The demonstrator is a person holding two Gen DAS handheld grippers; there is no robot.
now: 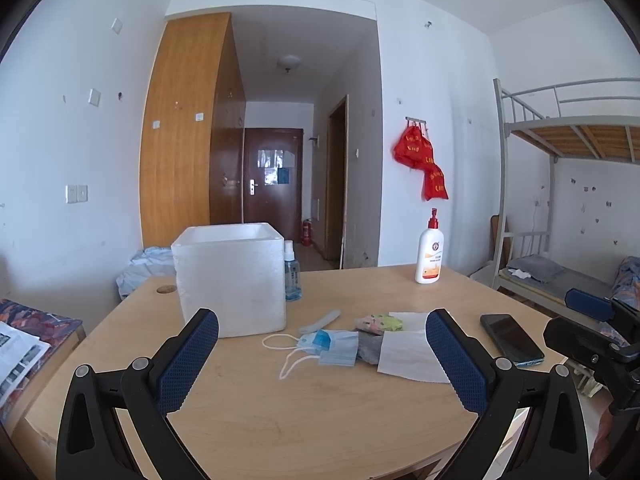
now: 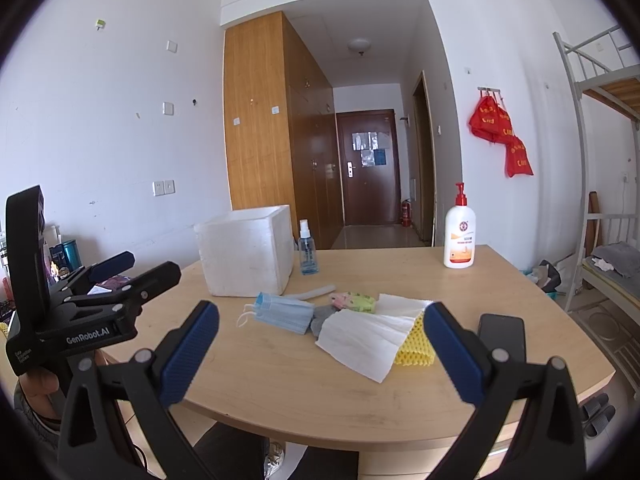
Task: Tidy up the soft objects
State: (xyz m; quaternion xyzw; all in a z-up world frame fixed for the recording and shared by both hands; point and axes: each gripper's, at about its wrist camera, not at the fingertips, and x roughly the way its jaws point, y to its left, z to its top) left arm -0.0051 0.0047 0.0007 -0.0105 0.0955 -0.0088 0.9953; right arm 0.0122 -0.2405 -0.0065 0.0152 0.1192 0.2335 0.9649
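A pile of soft things lies mid-table: blue face masks (image 1: pixel 334 347) (image 2: pixel 285 312), a grey cloth (image 1: pixel 370 347) (image 2: pixel 322 316), a patterned pink-green pouch (image 1: pixel 380 322) (image 2: pixel 354 300), a white tissue sheet (image 1: pixel 412 346) (image 2: pixel 368 338), a yellow foam net (image 2: pixel 414 344) and a pale foam tube (image 1: pixel 320 321) (image 2: pixel 314 292). Behind them stands a white foam box (image 1: pixel 230 278) (image 2: pixel 246 250), open at the top. My left gripper (image 1: pixel 322 354) (image 2: pixel 136 268) hovers open in front of the pile. My right gripper (image 2: pixel 322 354) (image 1: pixel 572 312) is open too, holding nothing.
A wooden table (image 1: pixel 280 408) (image 2: pixel 480 296) carries a small spray bottle (image 1: pixel 292 270) (image 2: pixel 308 250), a white lotion pump bottle (image 1: pixel 429 250) (image 2: pixel 460 232) and a black phone (image 1: pixel 512 338) (image 2: pixel 502 334). A bunk bed (image 1: pixel 560 200) stands at the right, a wardrobe (image 1: pixel 188 132) behind.
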